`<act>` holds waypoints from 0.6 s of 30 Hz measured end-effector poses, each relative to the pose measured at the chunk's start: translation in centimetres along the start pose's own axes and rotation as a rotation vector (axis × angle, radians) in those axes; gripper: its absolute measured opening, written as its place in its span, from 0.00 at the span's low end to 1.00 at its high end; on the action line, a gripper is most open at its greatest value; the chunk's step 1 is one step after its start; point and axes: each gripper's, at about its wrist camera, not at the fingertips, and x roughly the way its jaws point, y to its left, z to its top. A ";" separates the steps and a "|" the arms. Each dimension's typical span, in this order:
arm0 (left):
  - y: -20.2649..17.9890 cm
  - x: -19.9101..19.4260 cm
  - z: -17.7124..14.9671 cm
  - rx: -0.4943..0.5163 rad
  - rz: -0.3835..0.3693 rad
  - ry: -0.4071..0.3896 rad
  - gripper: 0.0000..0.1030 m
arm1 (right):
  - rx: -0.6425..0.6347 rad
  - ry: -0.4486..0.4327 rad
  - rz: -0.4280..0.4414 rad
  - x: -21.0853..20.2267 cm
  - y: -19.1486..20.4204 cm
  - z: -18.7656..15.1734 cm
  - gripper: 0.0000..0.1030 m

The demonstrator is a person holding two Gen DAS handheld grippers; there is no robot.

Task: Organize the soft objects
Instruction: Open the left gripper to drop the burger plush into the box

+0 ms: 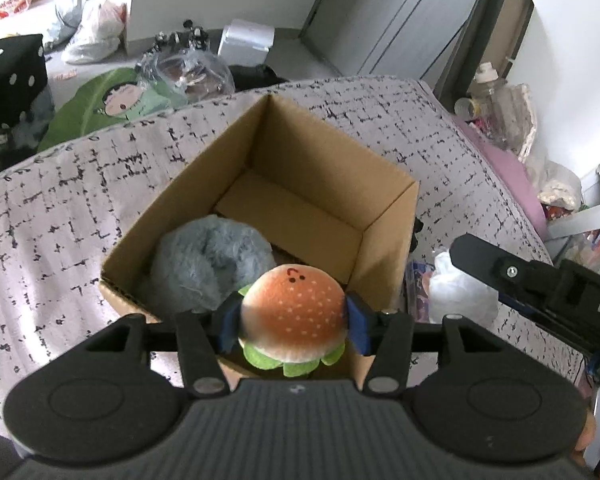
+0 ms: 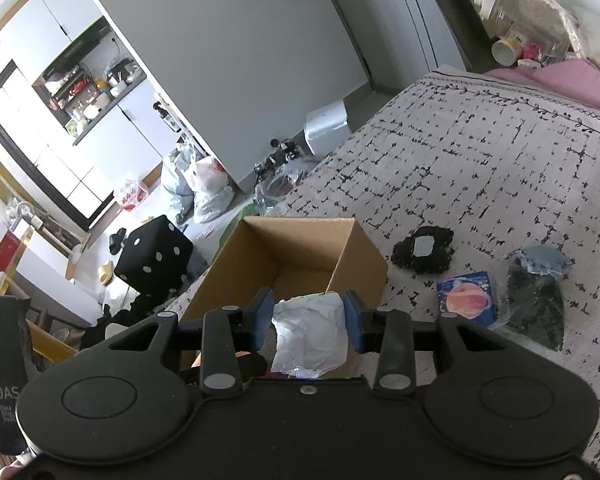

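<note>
The left gripper clasps a burger plush above the cardboard box's near rim on the bed, the right gripper clasps a white packet; released now, the plush could catch that rim and fall outside.

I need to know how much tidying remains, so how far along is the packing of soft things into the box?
Done: one grey fluffy toy lies in the cardboard box. In hand: the left gripper has a burger plush between its pads over the box, and the right gripper grips a white wrapped bundle. Left on the bedspread: a black fuzzy item, a blue packet and a dark bagged item.
</note>
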 end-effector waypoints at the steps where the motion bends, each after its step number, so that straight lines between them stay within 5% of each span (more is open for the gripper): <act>1: 0.1 0.2 0.1 0.004 0.000 0.012 0.53 | -0.005 0.003 -0.004 0.1 0.1 -0.1 0.37; 18: 2.7 -3.2 2.6 -0.005 0.045 -0.057 0.64 | -0.052 0.009 0.019 1.6 1.9 -0.4 0.37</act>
